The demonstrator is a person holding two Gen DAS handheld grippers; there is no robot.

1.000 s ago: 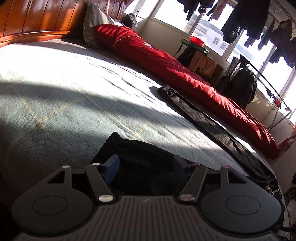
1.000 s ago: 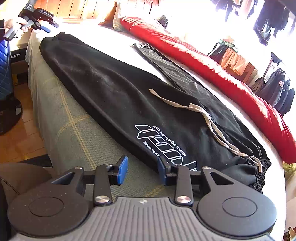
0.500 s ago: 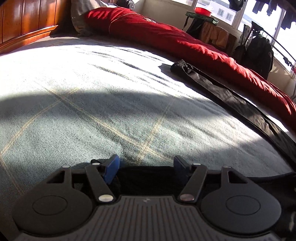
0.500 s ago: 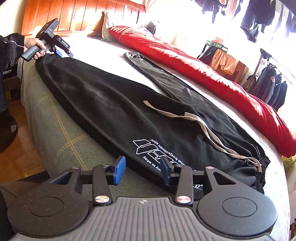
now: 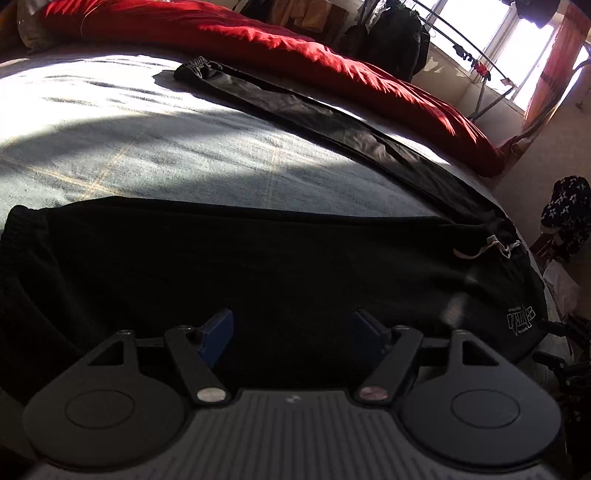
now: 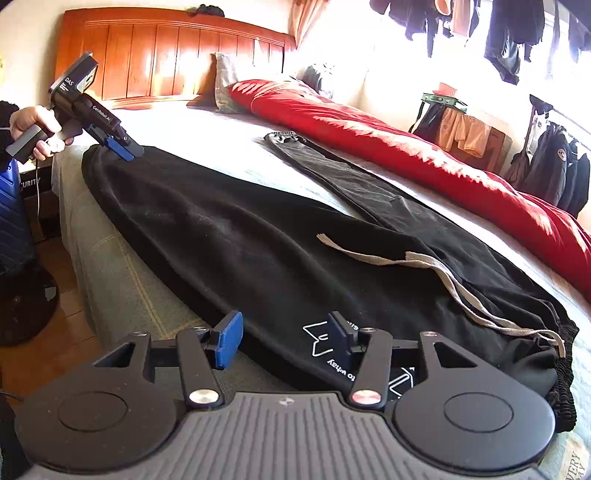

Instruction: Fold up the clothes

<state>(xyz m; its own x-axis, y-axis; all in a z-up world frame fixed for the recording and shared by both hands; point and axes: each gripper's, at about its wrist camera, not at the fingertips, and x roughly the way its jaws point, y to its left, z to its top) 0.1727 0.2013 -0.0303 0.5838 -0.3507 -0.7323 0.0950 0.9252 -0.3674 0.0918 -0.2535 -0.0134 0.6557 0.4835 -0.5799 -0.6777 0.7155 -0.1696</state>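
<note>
Right gripper [image 6: 284,338]: fingers [image 6: 229,338] were spreading, nothing clamped; the near edge of the black sweatpants [image 6: 258,251] lay in the gap, left pad over the bedcover, right pad over the white printed logo [image 6: 325,345] by the waistband. Left gripper [image 5: 291,341]: fingers [image 5: 218,341] also spreading and released, hovering over the dark pant leg [image 5: 258,266], no cloth pinched that I could see. From the right wrist view the left gripper [image 6: 123,147] sat at the far end of the near leg, by the cuff, tips right at the fabric, held by the person's hand [image 6: 35,127]; couldn't tell contact from there. Sweatpants lay flat along the near edge of the bed [image 6: 122,266], waistband at the right end, near leg running along the bed edge toward the headboard [image 6: 166,59], second leg [image 6: 332,173] splayed apart from it toward the middle of the bed. Beige drawstring [image 6: 424,266] trailed loose across the waist area. Red duvet [image 6: 406,147] bunched along the far side of the bed, pillow [image 6: 225,85] at its head end. Beyond the bed: clothes rack with dark jackets [image 6: 557,166] and clothes hanging at the bright window [image 6: 498,33].
</note>
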